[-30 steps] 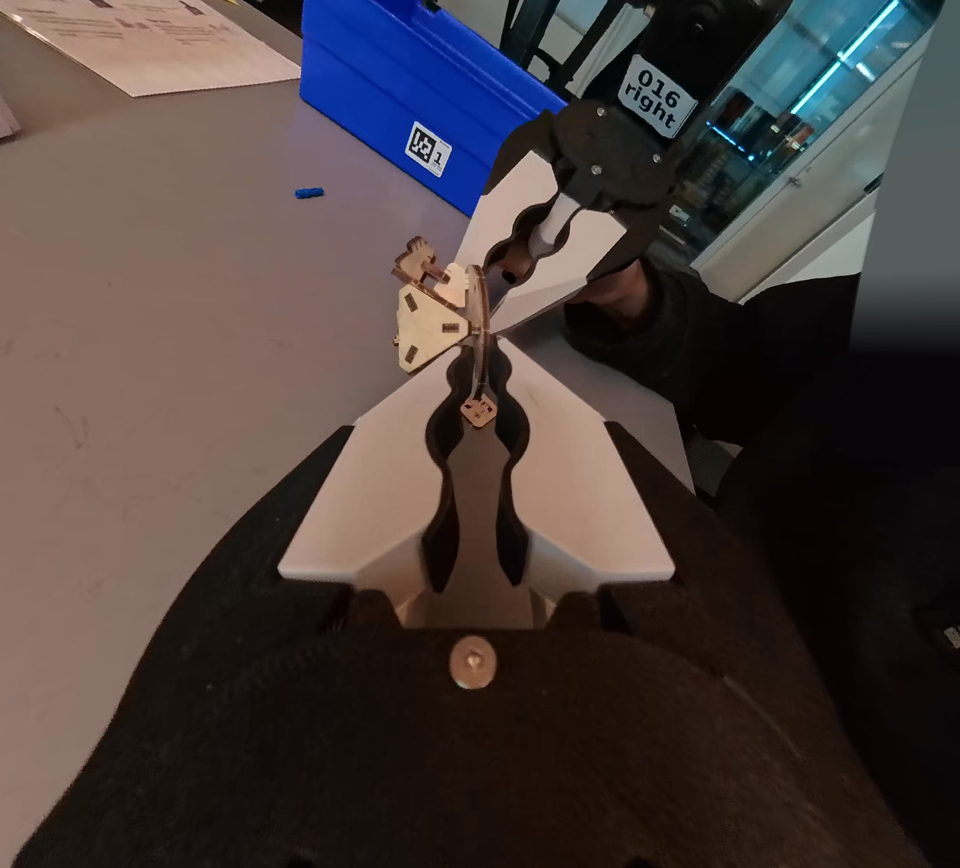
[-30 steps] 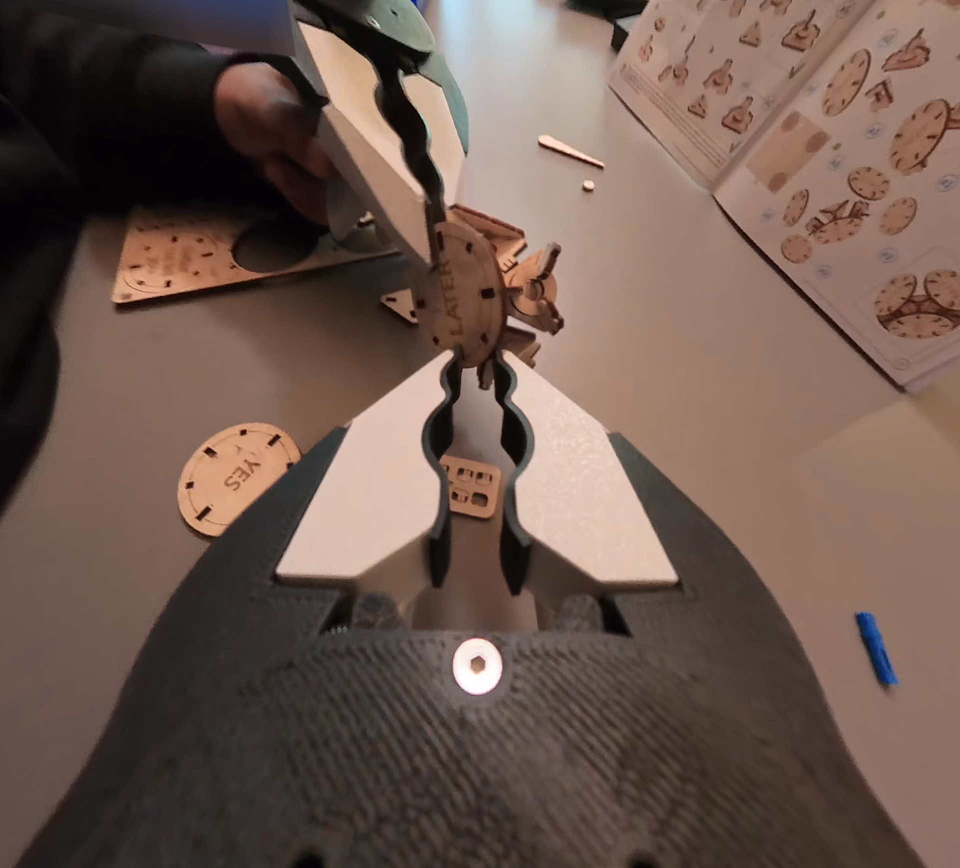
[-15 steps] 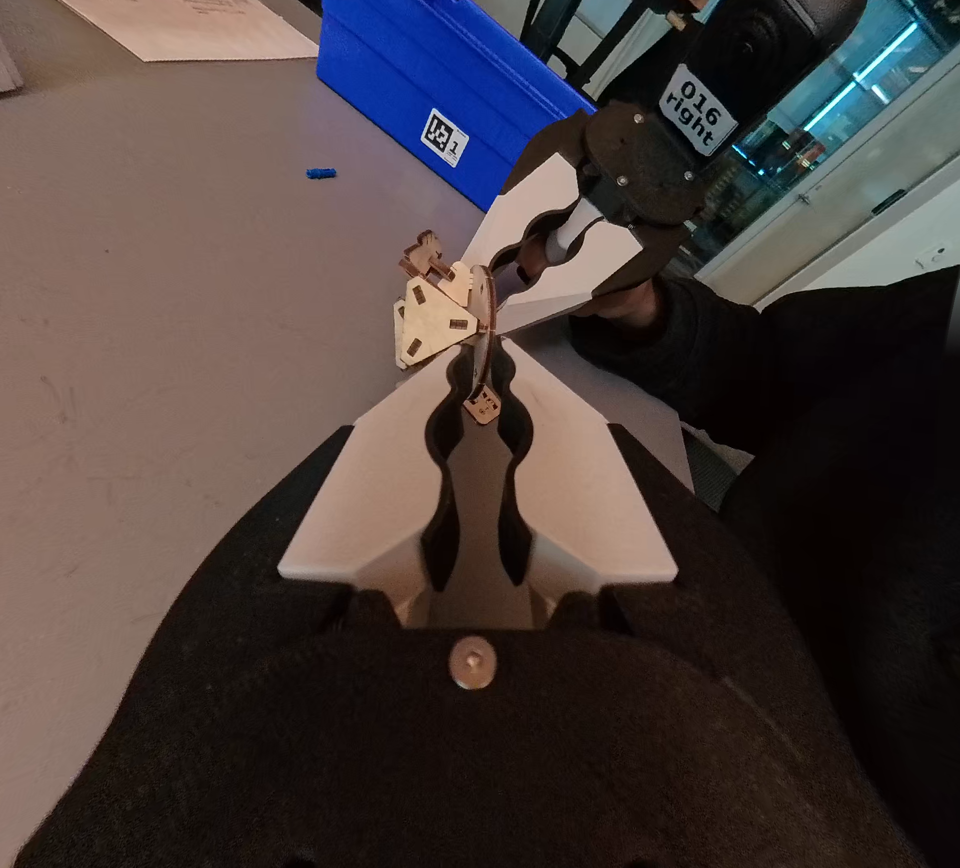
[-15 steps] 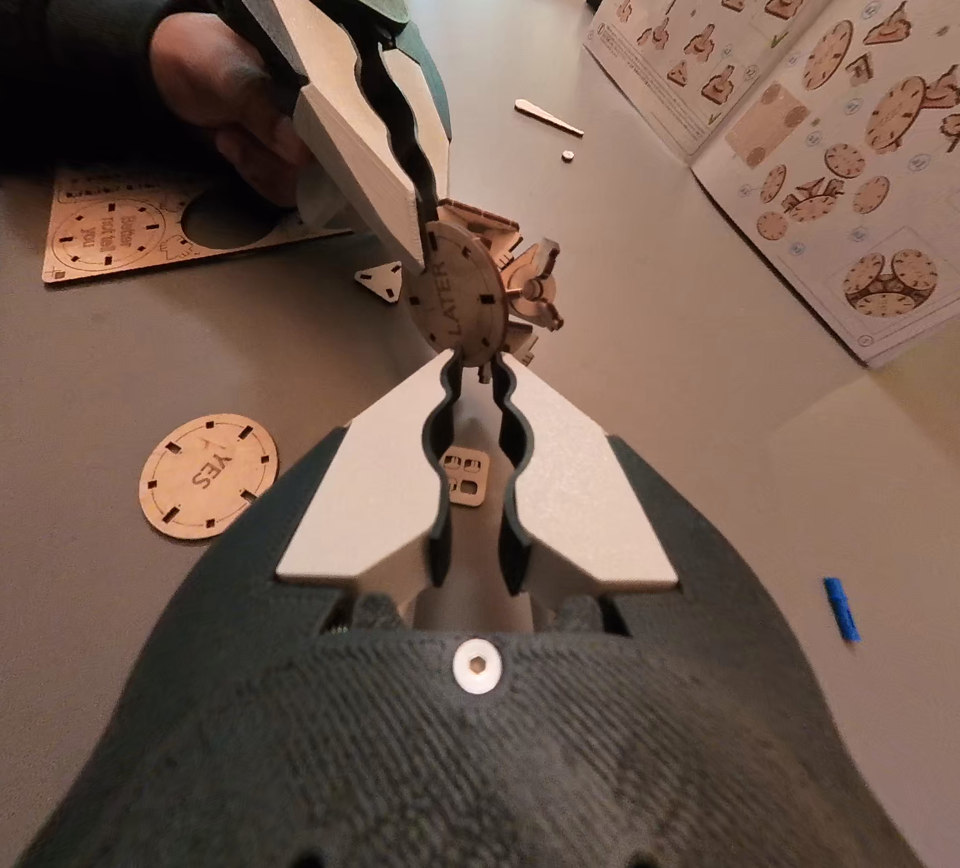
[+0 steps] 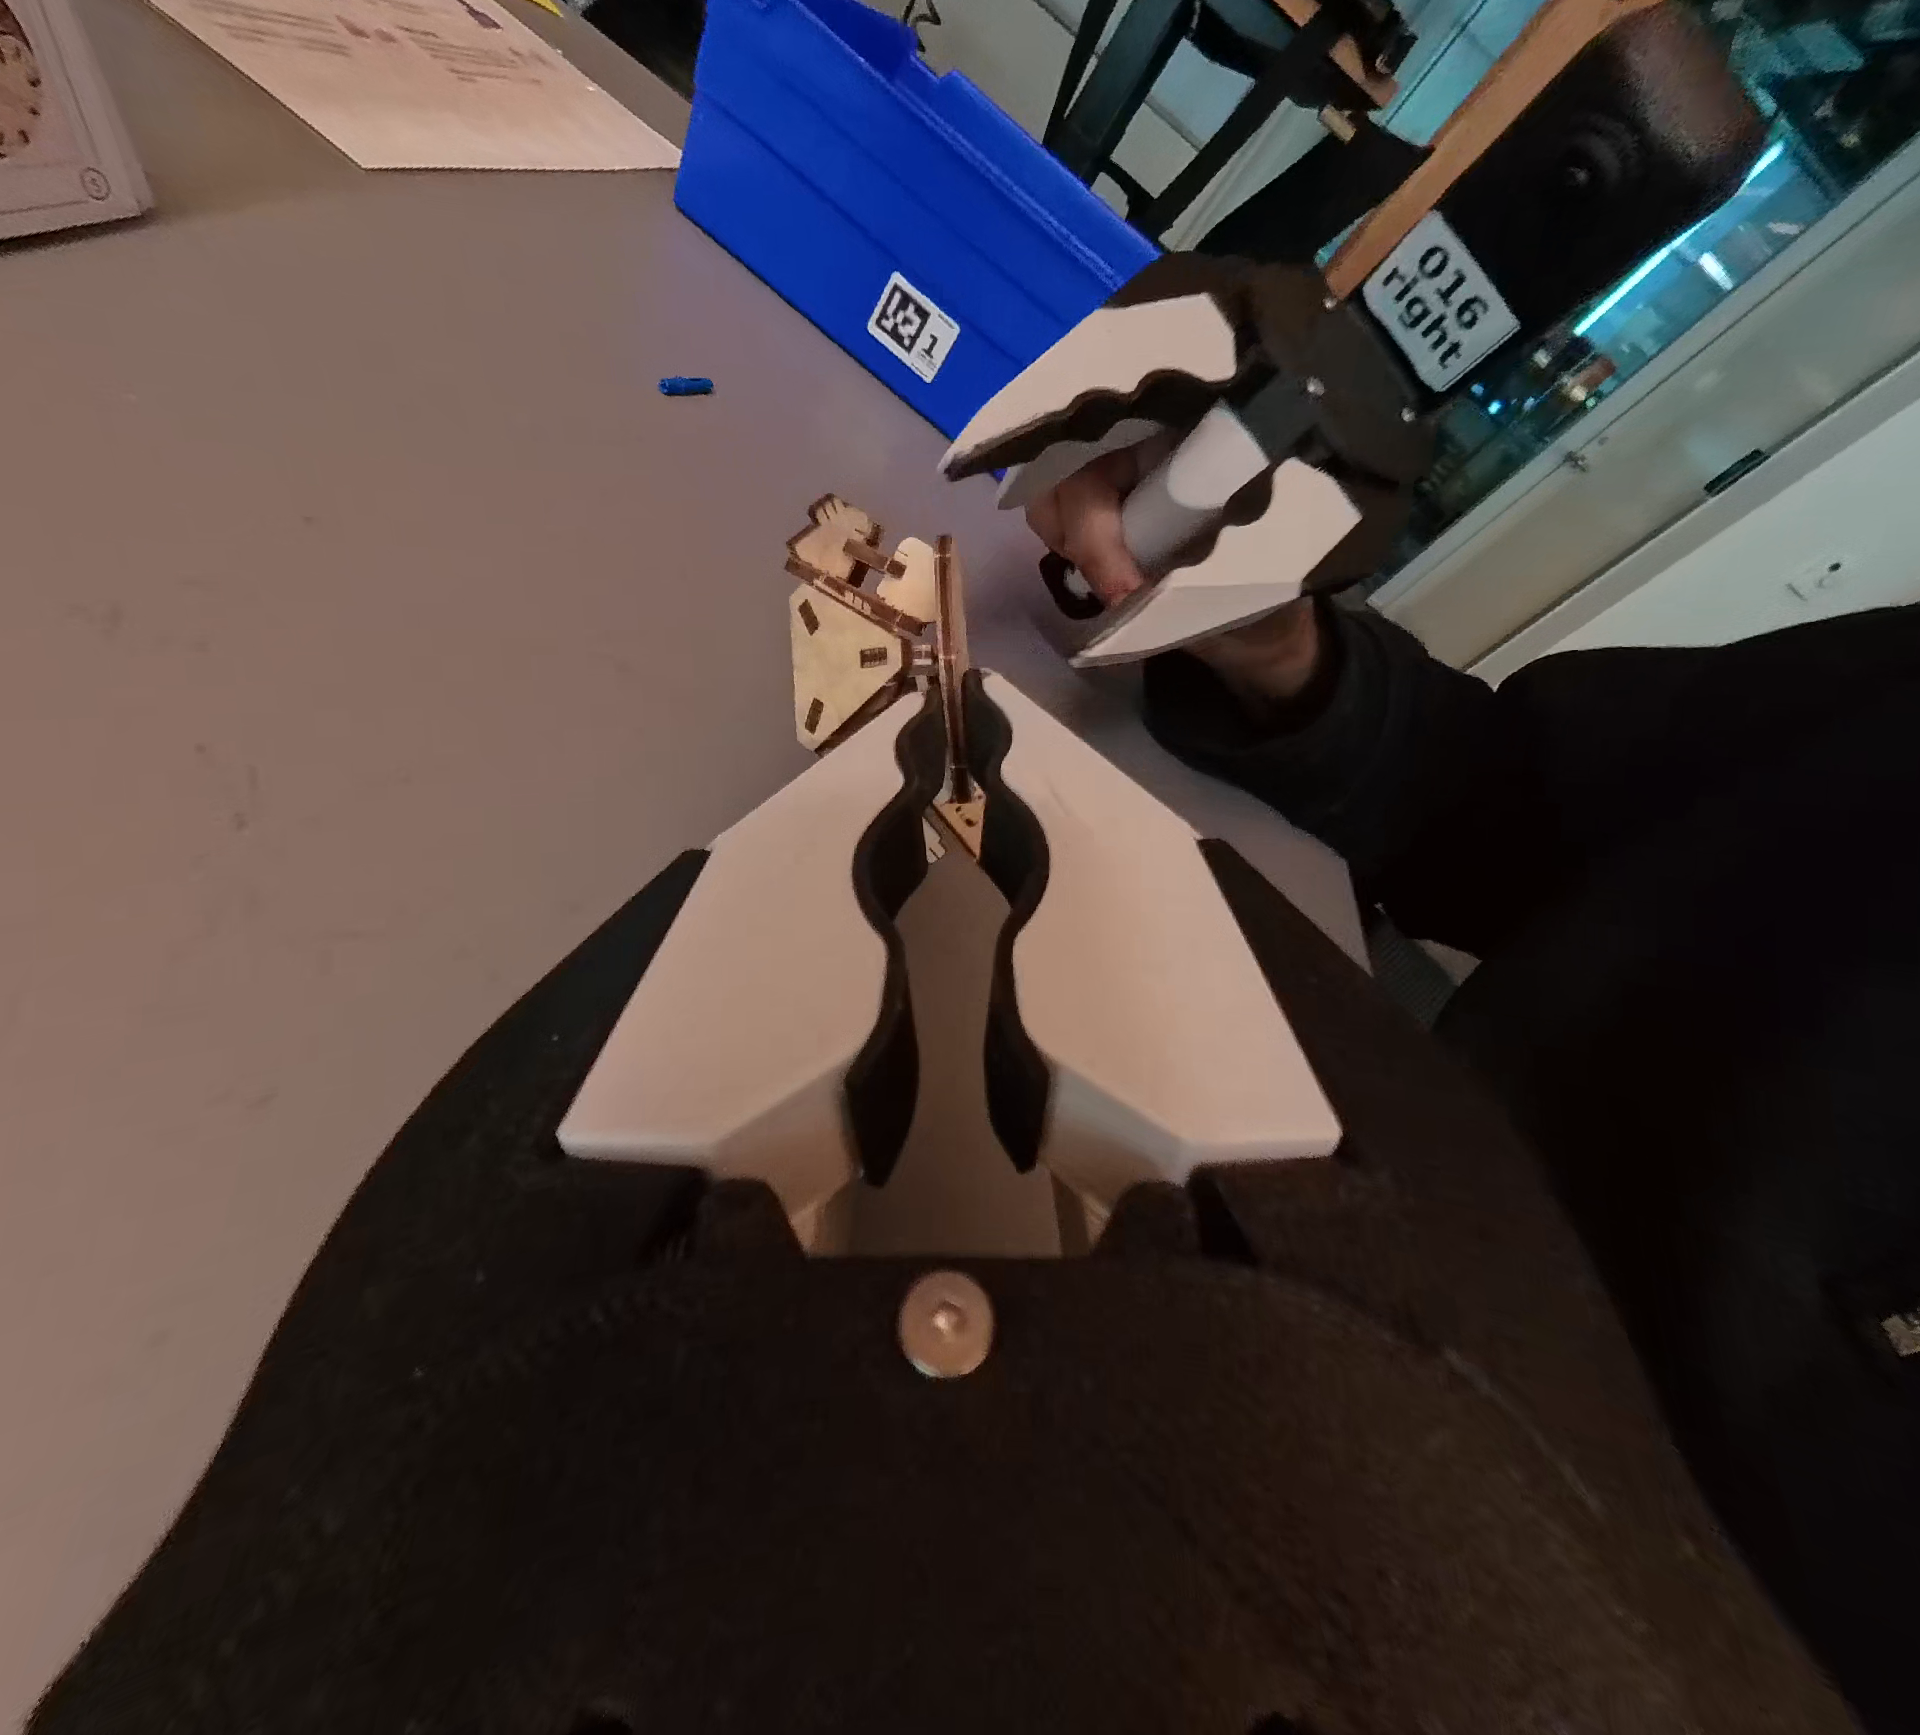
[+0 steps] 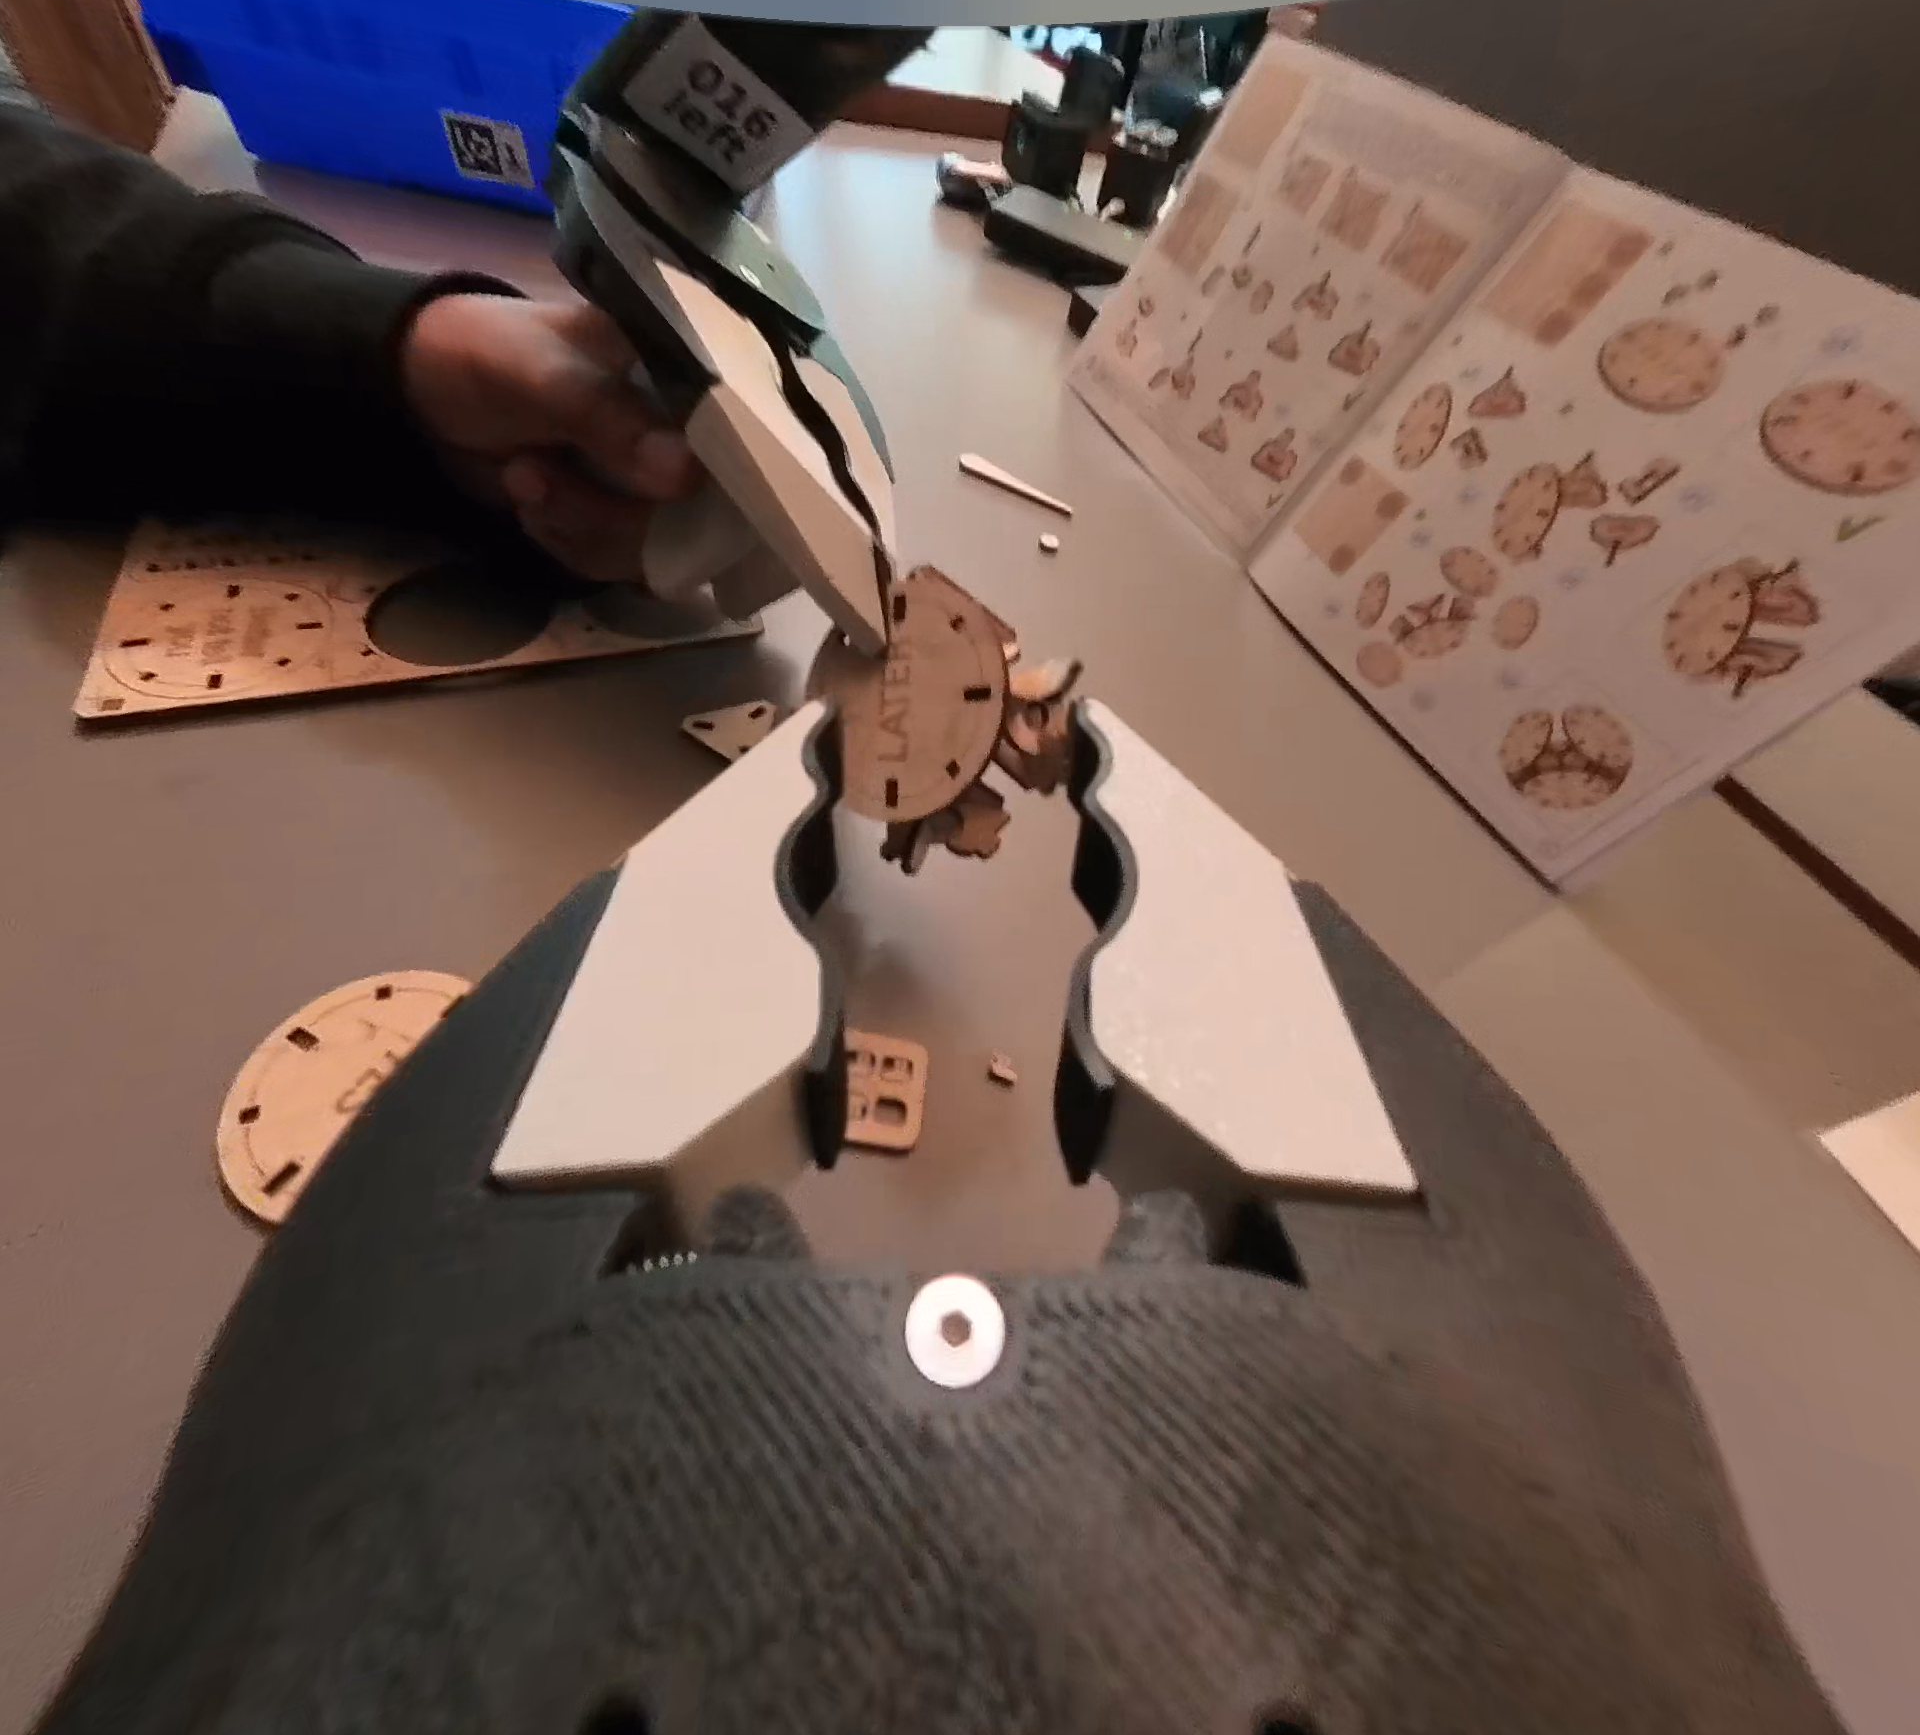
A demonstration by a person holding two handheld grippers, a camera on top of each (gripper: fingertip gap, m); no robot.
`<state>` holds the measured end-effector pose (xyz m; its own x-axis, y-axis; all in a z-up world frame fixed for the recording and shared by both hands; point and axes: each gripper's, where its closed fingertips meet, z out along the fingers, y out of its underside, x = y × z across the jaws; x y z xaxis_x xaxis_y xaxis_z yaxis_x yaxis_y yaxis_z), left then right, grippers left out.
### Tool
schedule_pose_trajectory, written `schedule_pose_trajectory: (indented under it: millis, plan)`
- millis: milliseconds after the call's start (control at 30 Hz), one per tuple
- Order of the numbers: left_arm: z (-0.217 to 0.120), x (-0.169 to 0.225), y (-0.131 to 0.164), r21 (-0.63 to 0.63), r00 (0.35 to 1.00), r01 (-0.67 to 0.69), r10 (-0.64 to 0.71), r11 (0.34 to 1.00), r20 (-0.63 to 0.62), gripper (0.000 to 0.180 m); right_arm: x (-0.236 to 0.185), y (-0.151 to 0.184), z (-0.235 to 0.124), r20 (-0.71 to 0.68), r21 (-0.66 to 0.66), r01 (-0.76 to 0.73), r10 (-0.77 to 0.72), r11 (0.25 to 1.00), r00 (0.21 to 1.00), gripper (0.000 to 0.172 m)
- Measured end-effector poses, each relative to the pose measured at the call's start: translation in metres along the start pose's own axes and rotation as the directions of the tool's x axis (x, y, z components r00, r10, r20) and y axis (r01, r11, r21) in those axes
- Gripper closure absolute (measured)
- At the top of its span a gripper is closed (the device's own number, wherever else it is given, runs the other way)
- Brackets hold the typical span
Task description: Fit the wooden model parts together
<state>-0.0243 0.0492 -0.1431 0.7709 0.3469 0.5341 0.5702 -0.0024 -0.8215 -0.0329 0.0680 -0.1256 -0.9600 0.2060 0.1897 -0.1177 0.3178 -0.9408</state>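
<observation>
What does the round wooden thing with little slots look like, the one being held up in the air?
The wooden disc is thin, light-brown plywood with small dark slots round its rim and engraved writing. Interlocked wooden pieces are fixed to its back. It hangs on edge above the grey table, pinched by the left gripper. The open right gripper does not touch it.

The right gripper (image 6: pixel 948 750) hides part of a wooden disc (image 6: pixel 312 1093).

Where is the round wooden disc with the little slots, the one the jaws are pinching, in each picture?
Left wrist view: round wooden disc edge-on at centre, pinched by the left gripper.
Right wrist view: disc face-on, just above centre.
Shared landmark: blue bin.
</observation>
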Motion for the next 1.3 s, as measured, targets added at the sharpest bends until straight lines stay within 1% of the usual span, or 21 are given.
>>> schedule_pose_trajectory:
  millis: [133,200,233,300,333,433,533,633,767,867,933,1133,1300]
  plan:
    - [0.005,0.007,0.011,-0.089,0.992,-0.128,0.129,0.988,0.007,0.178,-0.015,-0.005,0.004,0.049,0.035,0.041,-0.043,0.999,0.998,0.13]
    - [0.009,0.01,0.021,-0.164,0.974,-0.219,0.224,0.962,0.016,0.177,-0.024,-0.005,0.007,0.091,0.043,0.044,-0.047,0.998,0.995,0.137]
    - [0.011,0.012,0.025,-0.193,0.962,-0.265,0.274,0.945,0.018,0.177,-0.026,-0.003,0.009,0.106,0.028,0.043,-0.046,0.999,0.993,0.144]
    - [0.013,0.013,0.029,-0.226,0.941,-0.323,0.337,0.919,0.029,0.177,-0.034,0.004,0.011,0.157,-0.012,0.041,-0.039,0.999,0.987,0.158]
    - [0.013,0.012,0.029,-0.228,0.935,-0.337,0.353,0.914,0.034,0.177,-0.034,0.005,0.011,0.163,-0.015,0.029,-0.026,0.999,0.986,0.158]
    - [0.01,0.014,0.025,-0.196,0.943,-0.322,0.332,0.926,0.02,0.178,-0.031,0.006,0.009,0.172,-0.017,-0.005,0.008,1.0,0.985,0.159]
    - [0.006,0.016,0.016,-0.131,0.957,-0.287,0.29,0.949,0.002,0.178,-0.03,0.014,0.009,0.187,-0.064,-0.017,0.029,0.998,0.982,0.159]
    - [0.005,0.016,0.015,-0.124,0.964,-0.265,0.266,0.956,-0.013,0.178,-0.029,0.013,0.01,0.179,-0.055,-0.029,0.038,0.998,0.983,0.162]
    - [0.005,0.017,0.013,-0.105,0.963,-0.269,0.27,0.957,-0.011,0.178,-0.028,0.009,0.009,0.223,-0.034,-0.155,0.159,0.987,0.962,0.165]
    - [0.004,0.015,0.008,-0.07,0.966,-0.257,0.259,0.964,0.009,0.171,-0.029,0.006,0.008,0.275,-0.036,-0.288,0.286,0.957,0.918,0.171]
    - [0.003,0.015,0.006,-0.052,0.967,-0.255,0.256,0.965,0.011,0.171,-0.027,0.003,0.008,0.293,-0.028,-0.36,0.353,0.932,0.889,0.172]
    - [0.003,0.016,0.002,-0.024,0.964,-0.263,0.263,0.965,0.023,0.171,-0.025,0.001,0.008,0.314,-0.022,-0.45,0.434,0.893,0.845,0.171]
    - [0.003,0.016,-0.001,-0.003,0.965,-0.262,0.262,0.965,0.031,0.172,-0.024,0.0,0.008,0.318,-0.021,-0.477,0.458,0.878,0.83,0.172]
